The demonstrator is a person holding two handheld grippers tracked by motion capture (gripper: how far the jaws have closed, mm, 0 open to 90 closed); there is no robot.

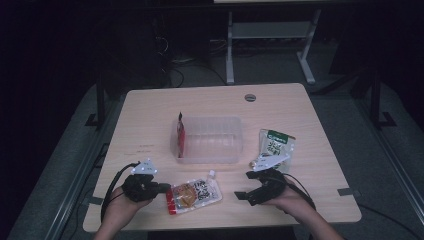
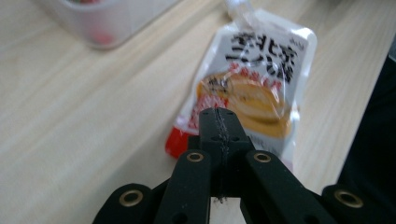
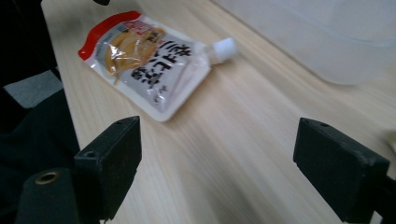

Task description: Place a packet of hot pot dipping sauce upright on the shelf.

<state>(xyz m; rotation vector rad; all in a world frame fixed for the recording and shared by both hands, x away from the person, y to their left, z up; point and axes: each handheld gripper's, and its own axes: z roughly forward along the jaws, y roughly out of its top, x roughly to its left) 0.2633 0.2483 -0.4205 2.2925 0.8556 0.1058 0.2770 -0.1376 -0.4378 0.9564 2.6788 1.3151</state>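
Observation:
A white spouted pouch with a red bottom edge and a food picture (image 1: 194, 195) (image 2: 254, 79) (image 3: 145, 60) lies flat near the table's front edge. My left gripper (image 1: 162, 188) (image 2: 218, 116) sits just left of it, jaws pressed together with nothing between them, tips over the pouch's red end. My right gripper (image 1: 243, 187) (image 3: 217, 154) is to the pouch's right, jaws wide apart and empty, pointing toward it. A clear plastic tub (image 1: 210, 140) stands mid-table with a red packet (image 1: 180, 134) upright against its left wall.
A green and white packet (image 1: 275, 142) lies right of the tub, just beyond my right gripper. A grey cable grommet (image 1: 250, 97) sits near the table's far edge. Bare wood surrounds the pouch. Desk legs and cables stand on the dark floor behind.

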